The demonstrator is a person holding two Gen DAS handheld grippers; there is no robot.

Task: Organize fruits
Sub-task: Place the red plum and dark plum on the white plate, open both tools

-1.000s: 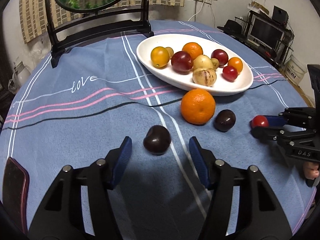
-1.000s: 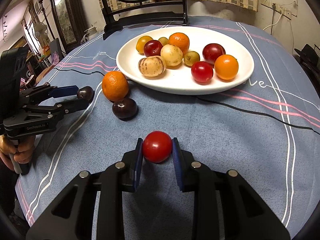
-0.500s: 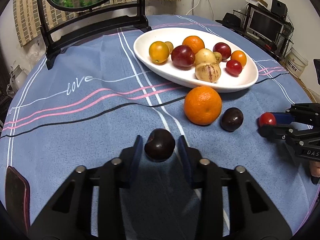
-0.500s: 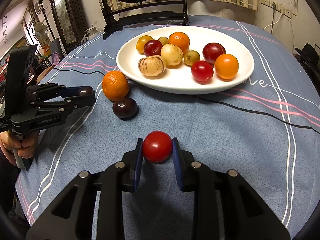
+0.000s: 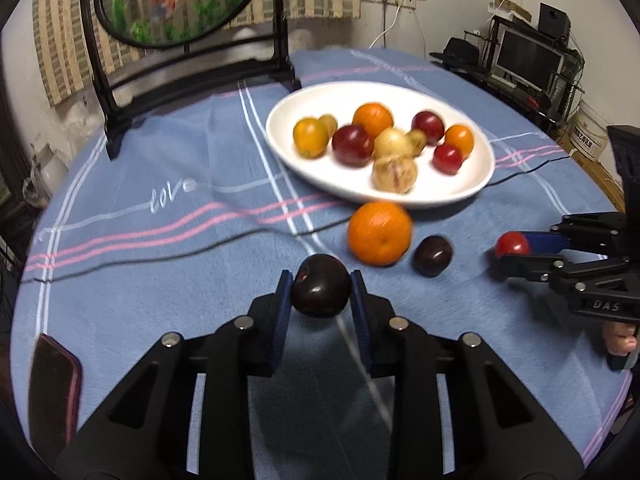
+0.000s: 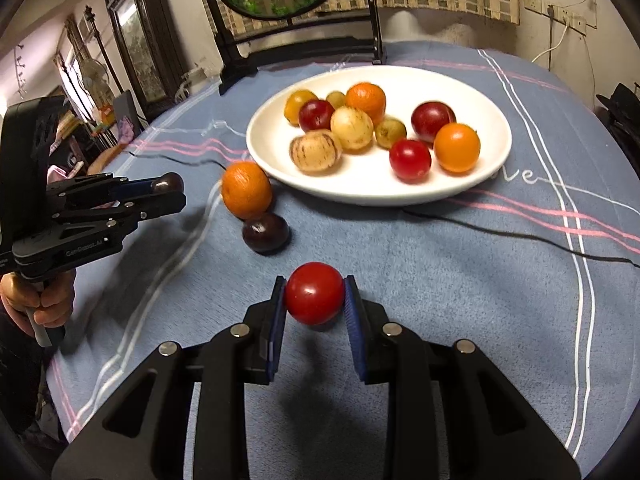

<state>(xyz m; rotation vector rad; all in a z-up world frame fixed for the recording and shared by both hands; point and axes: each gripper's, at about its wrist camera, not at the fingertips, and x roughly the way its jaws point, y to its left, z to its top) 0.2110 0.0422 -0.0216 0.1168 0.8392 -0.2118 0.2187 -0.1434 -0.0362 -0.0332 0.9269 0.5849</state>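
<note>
My left gripper (image 5: 320, 292) is shut on a dark purple plum (image 5: 320, 291) and holds it above the blue tablecloth. My right gripper (image 6: 314, 294) is shut on a red tomato (image 6: 314, 293), also lifted off the cloth. A white oval plate (image 5: 472, 184) holds several fruits. An orange (image 5: 379, 233) and a second dark plum (image 5: 433, 255) lie on the cloth just in front of the plate. The right gripper shows in the left wrist view (image 5: 510, 250) and the left gripper in the right wrist view (image 6: 170, 192).
A black-framed round screen on a stand (image 5: 180, 0) stands behind the plate. A dark red phone (image 5: 52, 392) lies at the near left table edge. A thin black cable (image 6: 520, 236) runs across the cloth. Shelves and a monitor (image 5: 528, 56) stand beyond the table.
My left gripper closed on the dark plum and lifted it off the cloth. My right gripper kept its grip on the tomato and rose a little.
</note>
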